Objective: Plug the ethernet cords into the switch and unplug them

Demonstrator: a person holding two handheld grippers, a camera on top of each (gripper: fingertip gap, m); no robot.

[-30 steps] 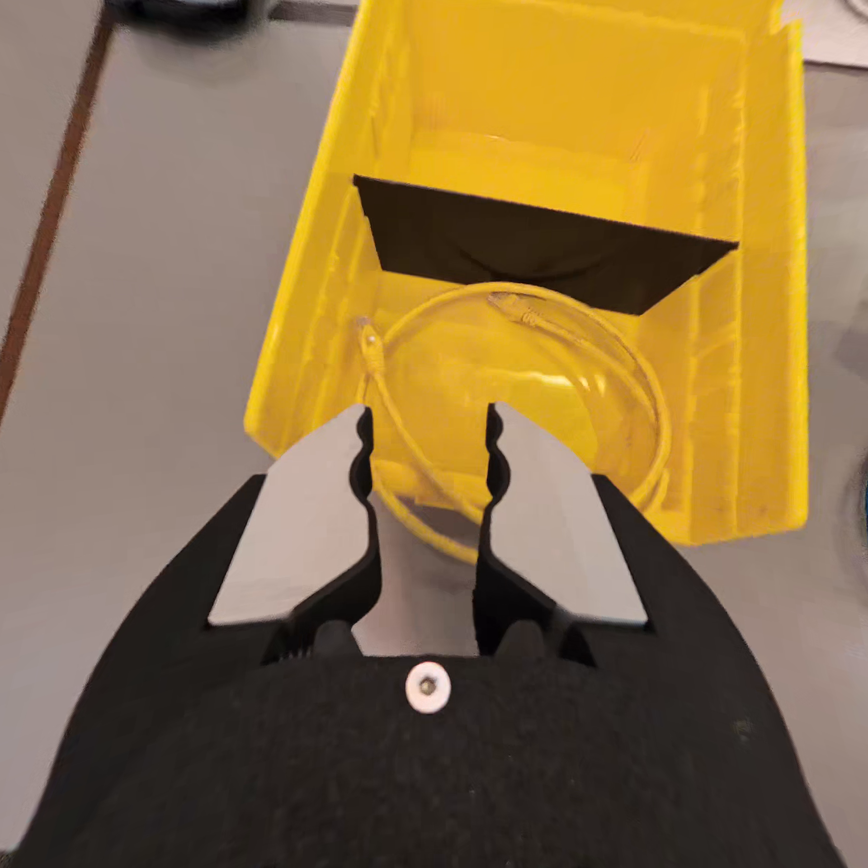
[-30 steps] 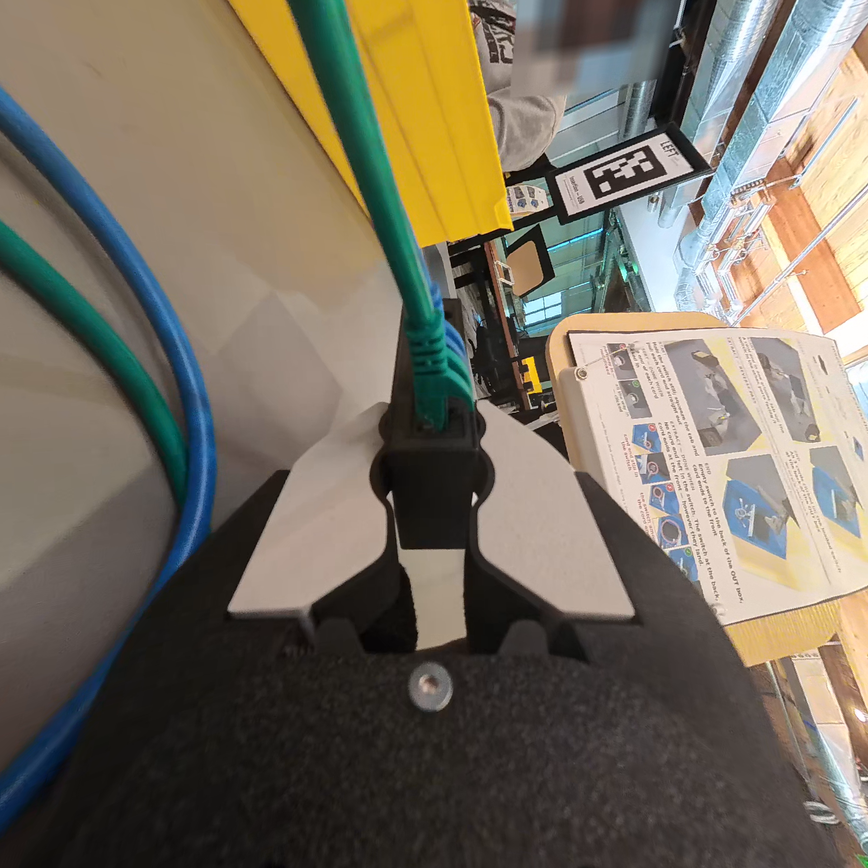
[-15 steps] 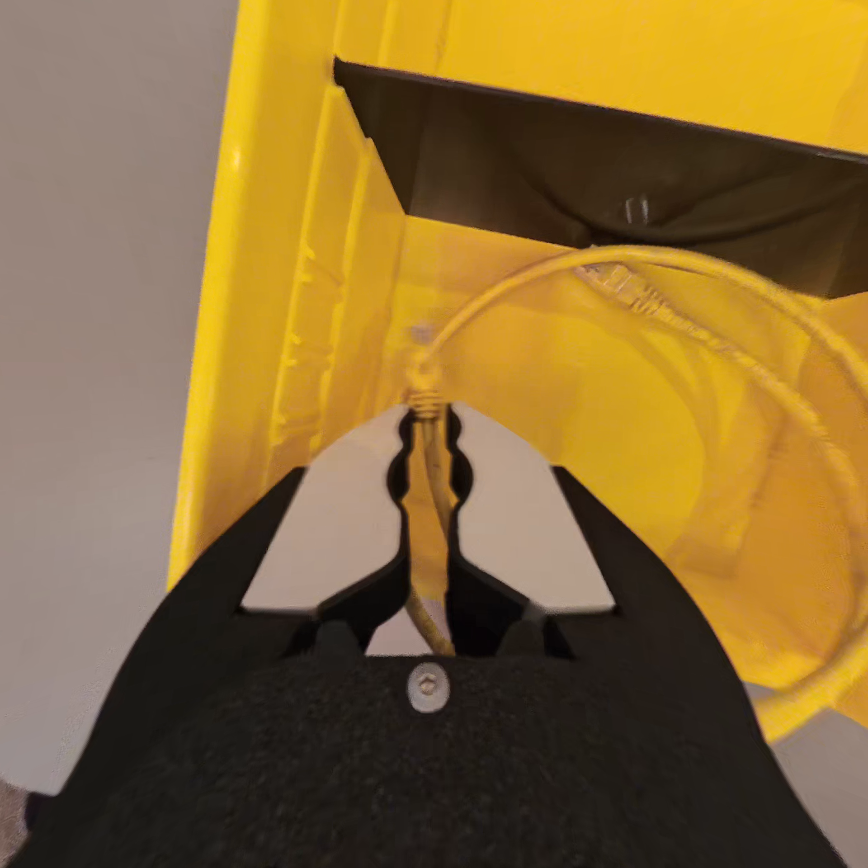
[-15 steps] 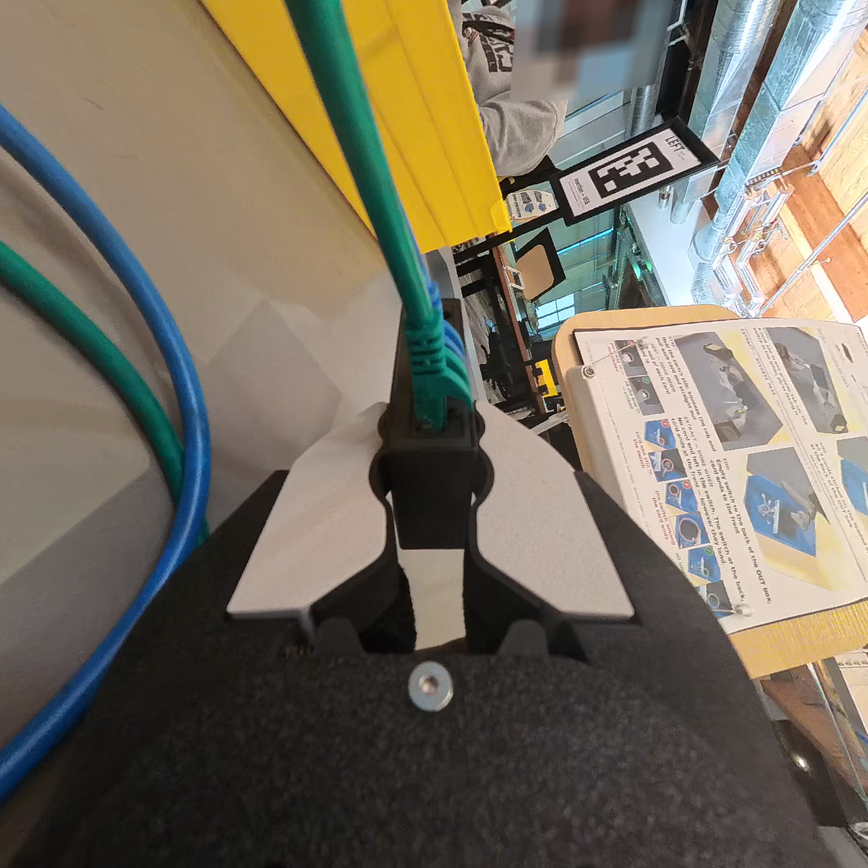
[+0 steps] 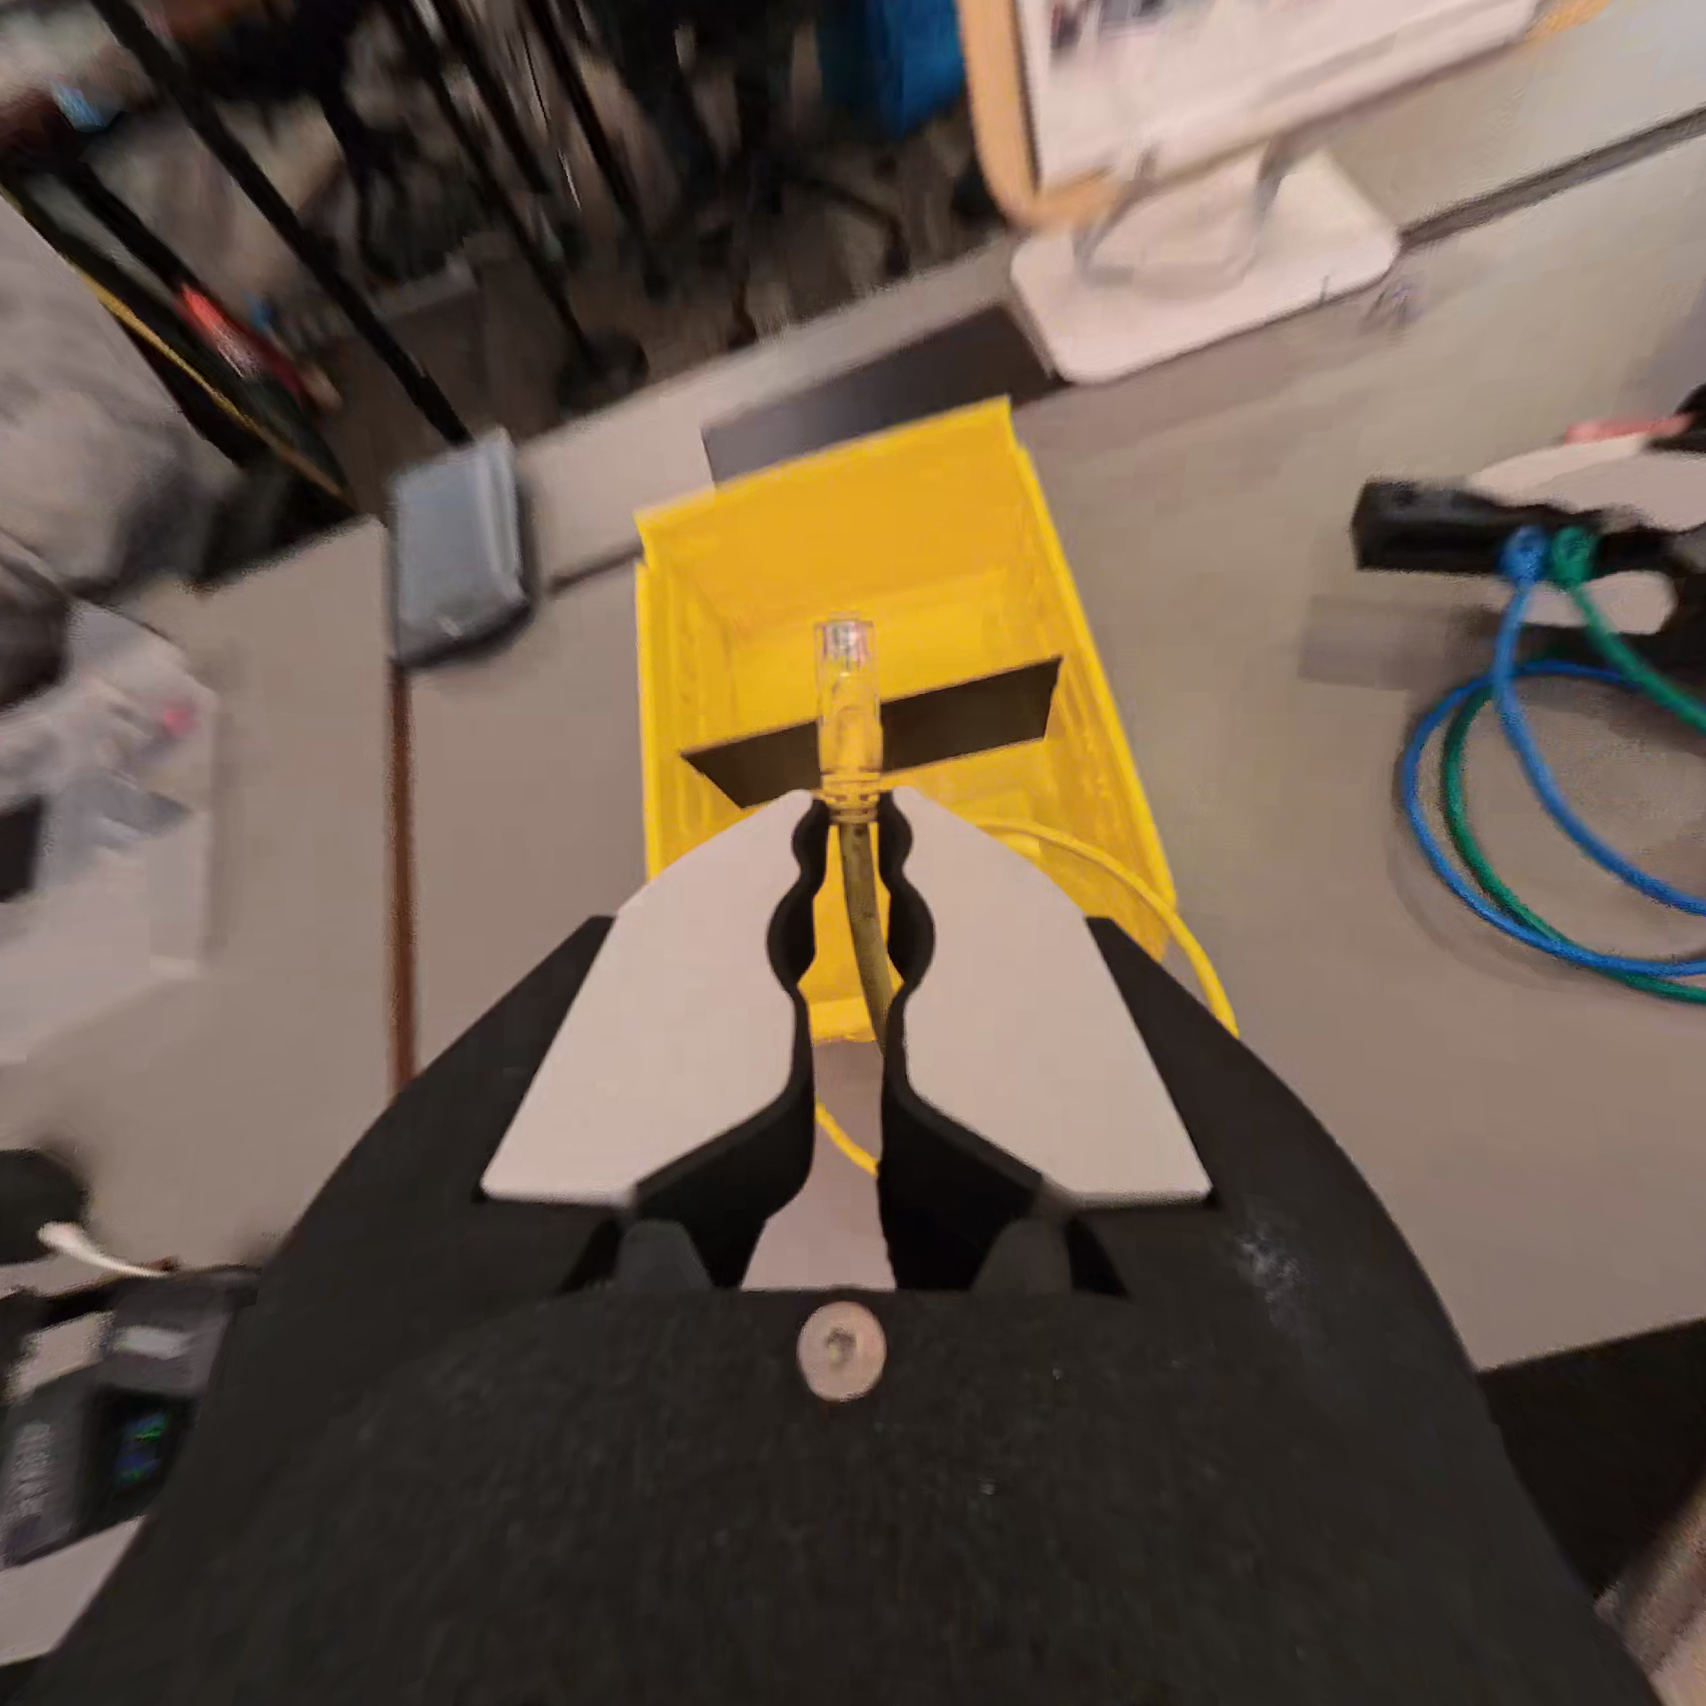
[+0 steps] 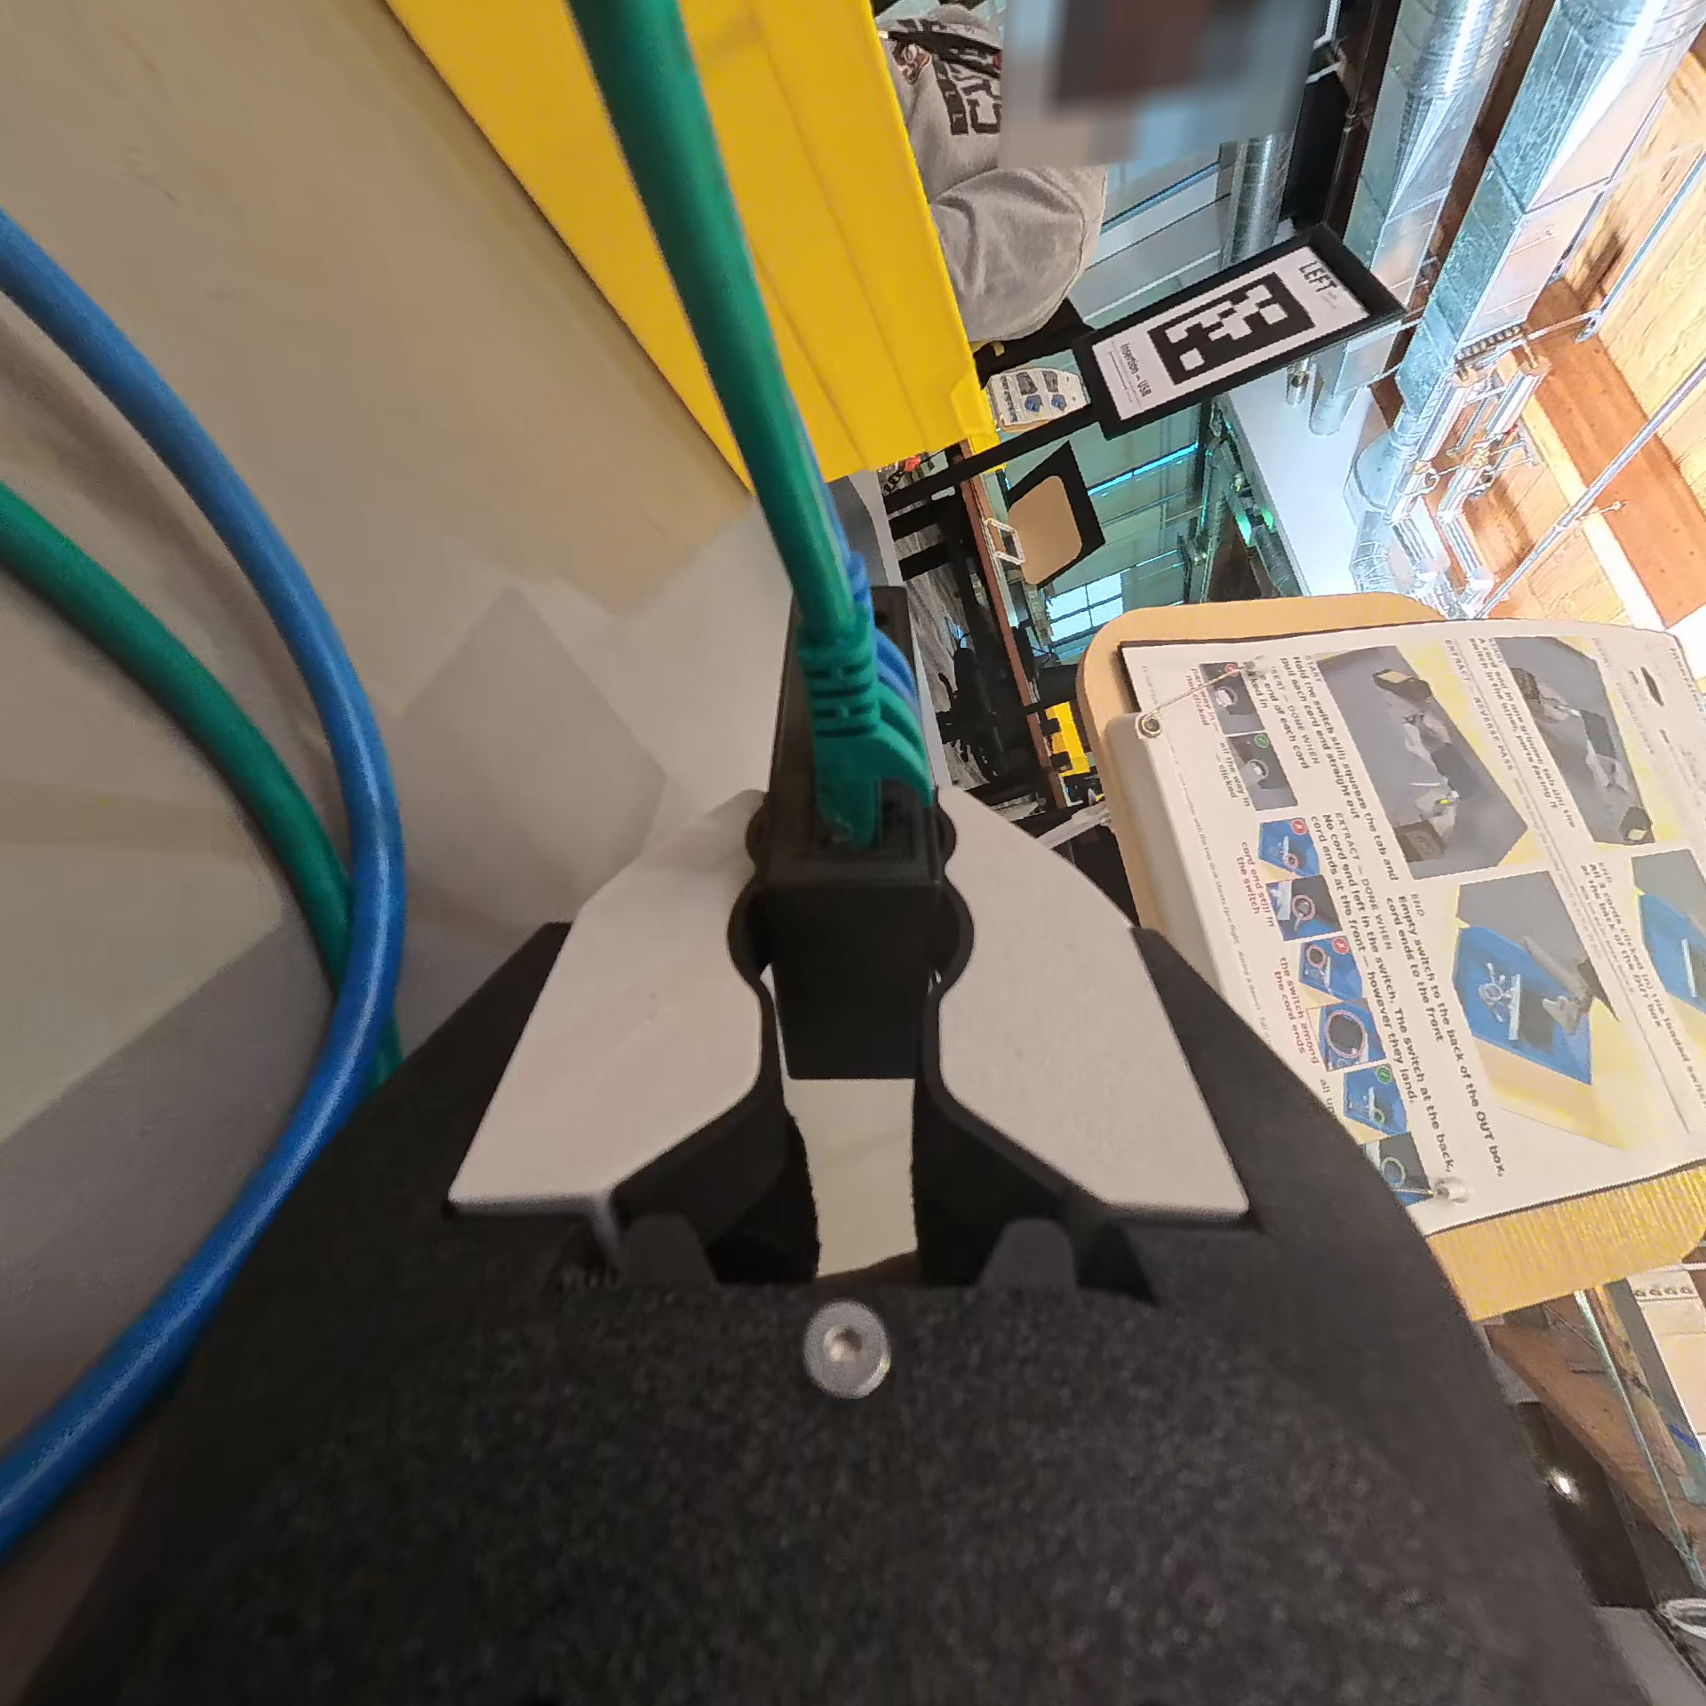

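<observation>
My left gripper (image 5: 851, 805) is shut on the yellow ethernet cord (image 5: 850, 729) just behind its clear plug, which sticks out past the fingertips above the yellow bin (image 5: 1099, 738). The rest of the cord trails down to the right over the bin's front edge. My right gripper (image 6: 847, 822) is shut on the black switch (image 6: 849, 969), held on its side. A green cord (image 6: 729, 388) and a blue cord (image 6: 277, 591) are plugged into the switch. The switch (image 5: 1440, 535) with both cords also shows at the far right of the left wrist view.
The yellow bin has a black divider (image 5: 969, 720) across it and stands on a grey table (image 5: 1292, 1062). Blue and green cord loops (image 5: 1523, 831) lie on the table at the right. An instruction board on a white stand (image 5: 1200, 268) stands behind. A grey pouch (image 5: 457, 554) lies left.
My left gripper has closed on the yellow cord near its plug and lifted it up and back out of the bin. My right gripper keeps holding the switch, almost unmoved.
</observation>
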